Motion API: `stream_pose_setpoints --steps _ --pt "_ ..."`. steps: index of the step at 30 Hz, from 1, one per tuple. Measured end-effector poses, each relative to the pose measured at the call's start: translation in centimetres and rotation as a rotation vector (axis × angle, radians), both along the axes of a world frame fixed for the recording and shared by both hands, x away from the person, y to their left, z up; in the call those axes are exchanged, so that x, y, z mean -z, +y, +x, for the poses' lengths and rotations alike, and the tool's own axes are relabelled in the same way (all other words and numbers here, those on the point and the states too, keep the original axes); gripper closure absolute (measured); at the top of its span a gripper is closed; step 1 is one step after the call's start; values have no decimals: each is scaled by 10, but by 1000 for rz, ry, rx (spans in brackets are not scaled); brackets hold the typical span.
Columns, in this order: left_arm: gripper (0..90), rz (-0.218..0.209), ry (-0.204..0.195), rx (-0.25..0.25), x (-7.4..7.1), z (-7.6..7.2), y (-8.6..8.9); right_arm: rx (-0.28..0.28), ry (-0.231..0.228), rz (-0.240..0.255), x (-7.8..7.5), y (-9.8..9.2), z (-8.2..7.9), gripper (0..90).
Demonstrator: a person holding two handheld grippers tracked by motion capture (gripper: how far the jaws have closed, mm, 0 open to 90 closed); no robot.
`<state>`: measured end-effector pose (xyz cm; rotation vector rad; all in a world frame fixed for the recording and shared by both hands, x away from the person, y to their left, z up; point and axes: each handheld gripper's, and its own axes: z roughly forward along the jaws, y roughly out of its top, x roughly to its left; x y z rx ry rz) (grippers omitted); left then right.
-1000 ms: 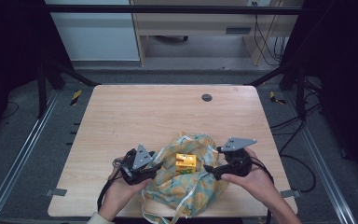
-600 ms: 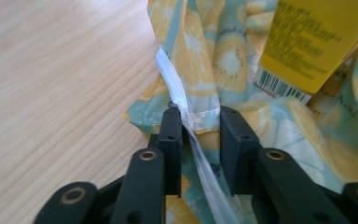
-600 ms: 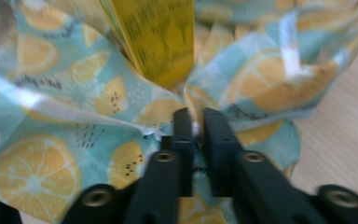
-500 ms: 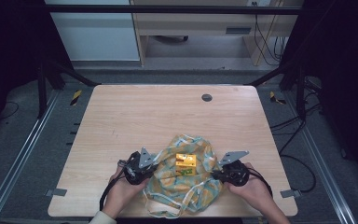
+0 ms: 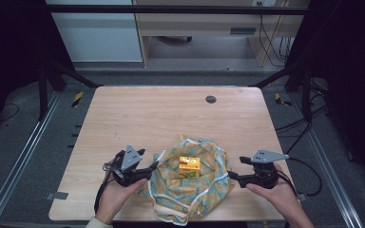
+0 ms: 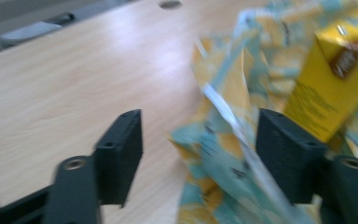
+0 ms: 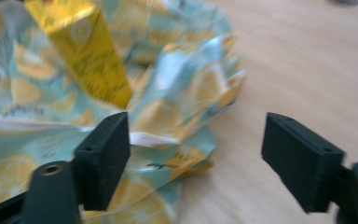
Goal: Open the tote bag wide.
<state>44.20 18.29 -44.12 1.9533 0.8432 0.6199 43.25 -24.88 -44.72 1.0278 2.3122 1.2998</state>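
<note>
Left gripper (image 5: pixel 148 167) at the lemon-print bag's (image 5: pixel 190 190) left edge, jaws just opened, bag's rim between them ungripped, yellow carton (image 5: pixel 189 166) upright inside the bag, right gripper (image 5: pixel 235 170) just right of the bag, jaws just opened, empty, wooden table (image 5: pixel 138 118) beneath

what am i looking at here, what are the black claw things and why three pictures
A person sits at a wooden table holding a hand-held tool in each hand; the black claws are its tongs. The wide picture is from a camera above. The other two come from small cameras riding on the left tongs and right tongs. On the table lies a lemon-print fabric bag with a yellow carton on it. Both tongs have just been opening. A fold of the bag lies between the left jaws, and the right jaws stand at the bag's edge, but neither grips anything.
</note>
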Motion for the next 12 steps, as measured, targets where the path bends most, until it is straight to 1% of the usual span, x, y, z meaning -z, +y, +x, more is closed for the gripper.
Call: stream_pose_setpoints --steps 1,2,4,5,6,7,8,9,11,12 --pt "285 -8 -7 -18 -3 1 6 21 -12 14 -2 -3 1 191" --pt "267 -14 -10 -47 -5 3 14 55 -15 27 -3 -5 2 164" --pt "191 -39 9 -102 -6 8 31 111 -18 36 -1 -9 6 139" --pt "174 -40 20 -132 -6 10 41 148 -22 25 1 -11 8 119" --pt "164 -32 25 -156 -5 12 48 178 -14 19 5 -12 11 96" --pt "148 -12 33 -193 -3 14 61 194 -5 15 8 -14 13 86" --pt "133 12 45 -219 0 16 71 242 2 7 13 -17 15 90" --pt "126 19 54 -248 3 17 80 274 1 -3 17 -19 17 93" --pt "114 6 78 -287 7 20 96 319 24 -30 23 -23 18 93" --pt "101 -23 96 -304 9 23 105 333 29 -36 25 -25 18 94"
